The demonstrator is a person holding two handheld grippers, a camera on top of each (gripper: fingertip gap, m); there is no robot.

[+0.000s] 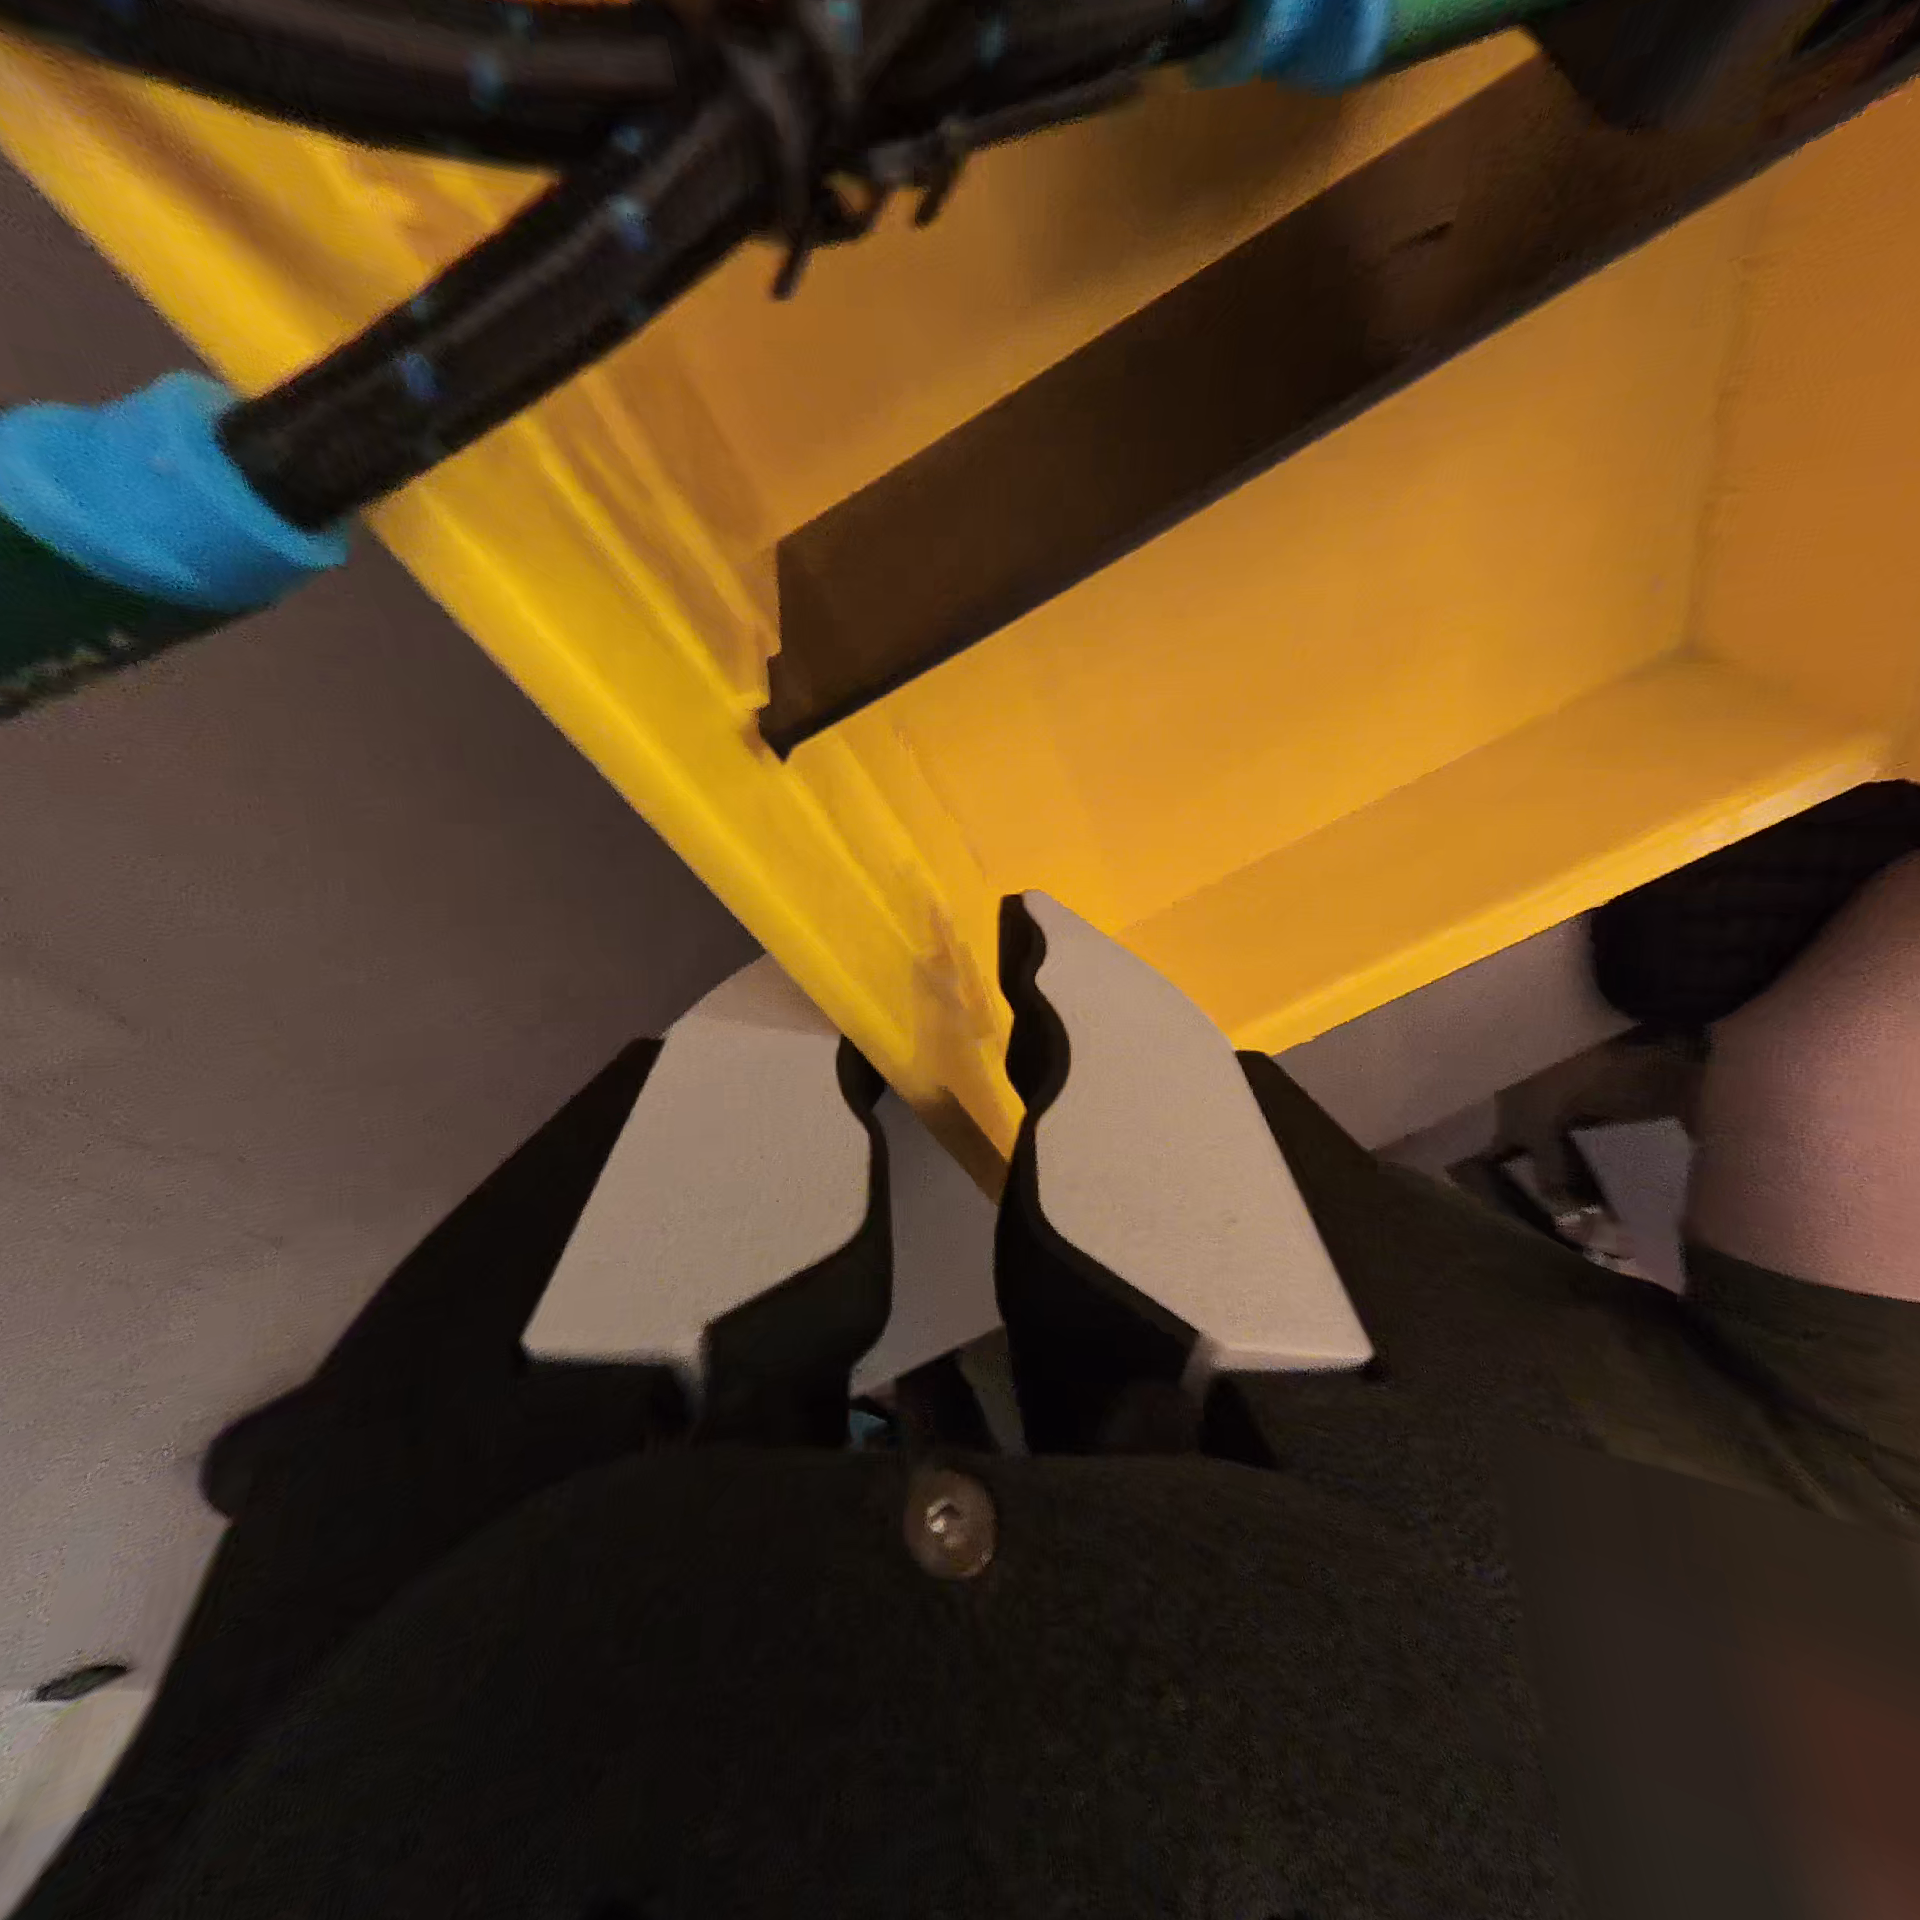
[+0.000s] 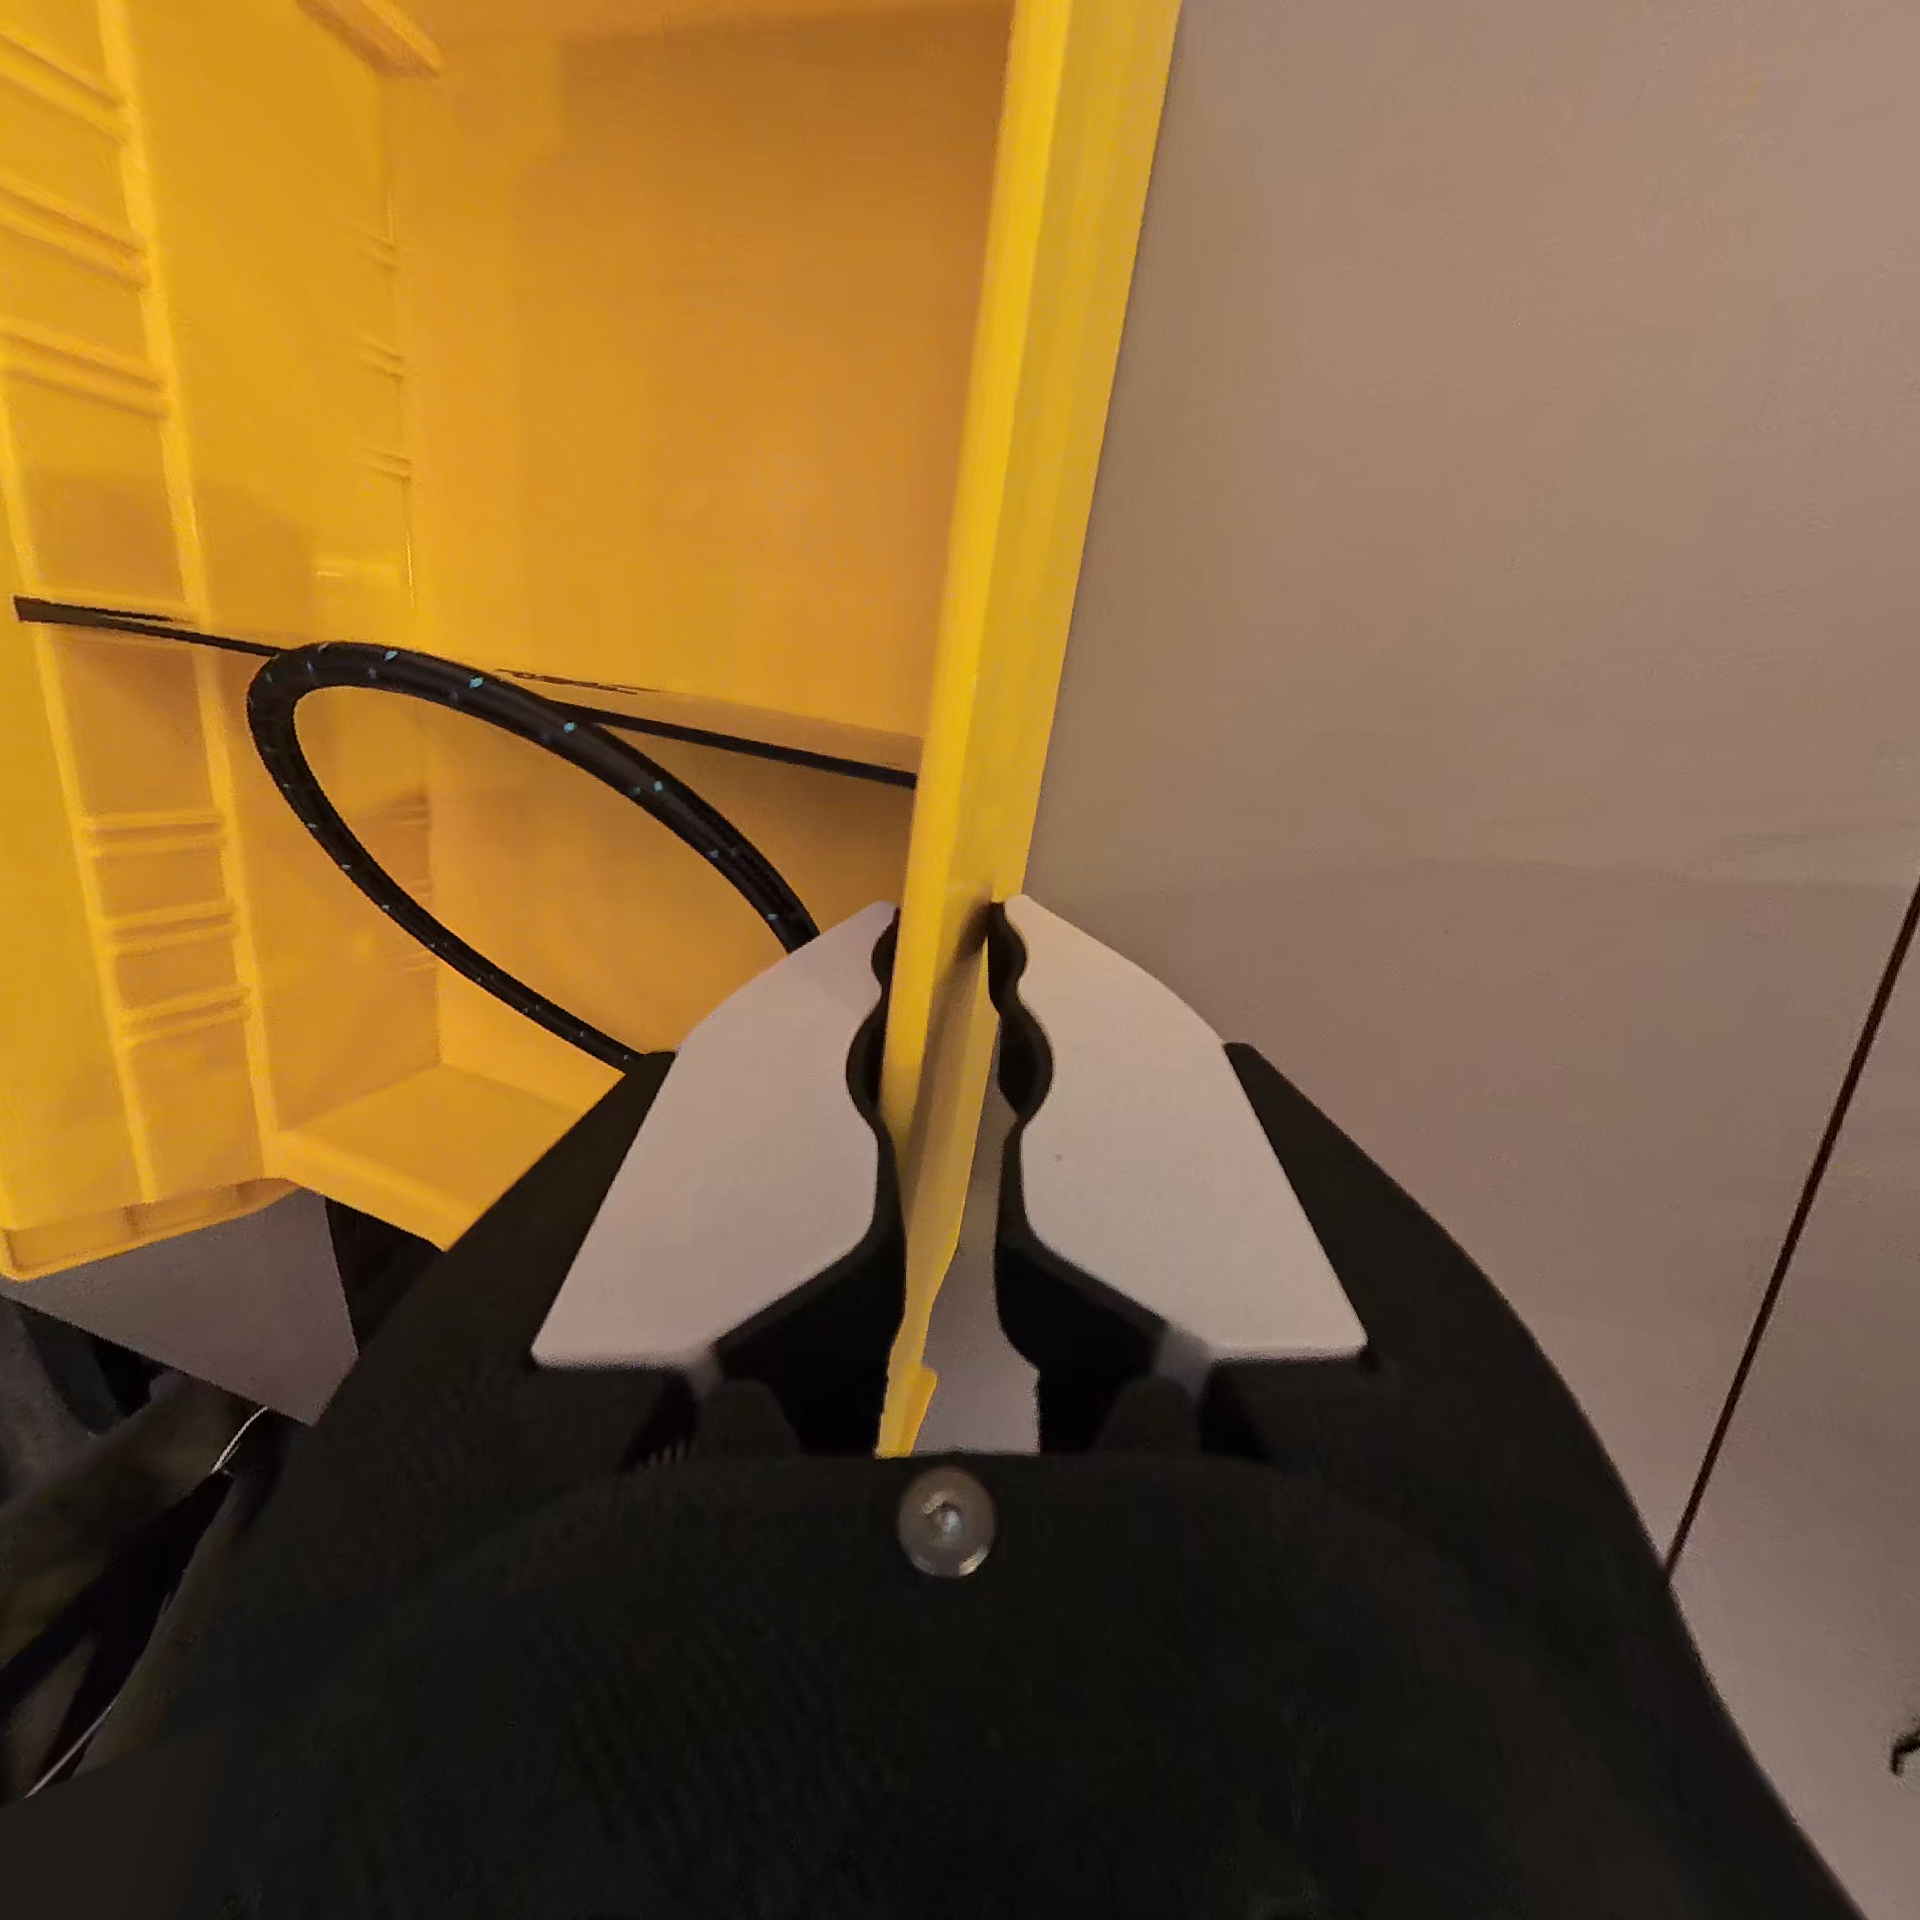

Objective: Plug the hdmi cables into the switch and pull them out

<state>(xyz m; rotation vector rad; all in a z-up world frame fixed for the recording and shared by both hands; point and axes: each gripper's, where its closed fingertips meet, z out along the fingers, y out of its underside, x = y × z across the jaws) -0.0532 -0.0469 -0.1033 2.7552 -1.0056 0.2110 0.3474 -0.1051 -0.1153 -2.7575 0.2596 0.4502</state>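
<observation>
Each tool, left (image 1: 940, 997) and right (image 2: 943, 925), is clamped on the yellow bin's (image 2: 1049, 520) rim; black braided cables (image 2: 499, 717) inside; no legible writing.

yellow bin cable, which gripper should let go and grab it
Left, probably. The left gripper faces the bundled black cables across the yellow bin. The right gripper clamps the bin wall, with only a cable loop beside it.

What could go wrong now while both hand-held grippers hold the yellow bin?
Each hand-held gripper, left and right, pinches only a thin wall of the yellow bin, so it could slip or tilt. The bundled black cables lie at the bin's far edge and may slide out. The cable loop might snag.
</observation>
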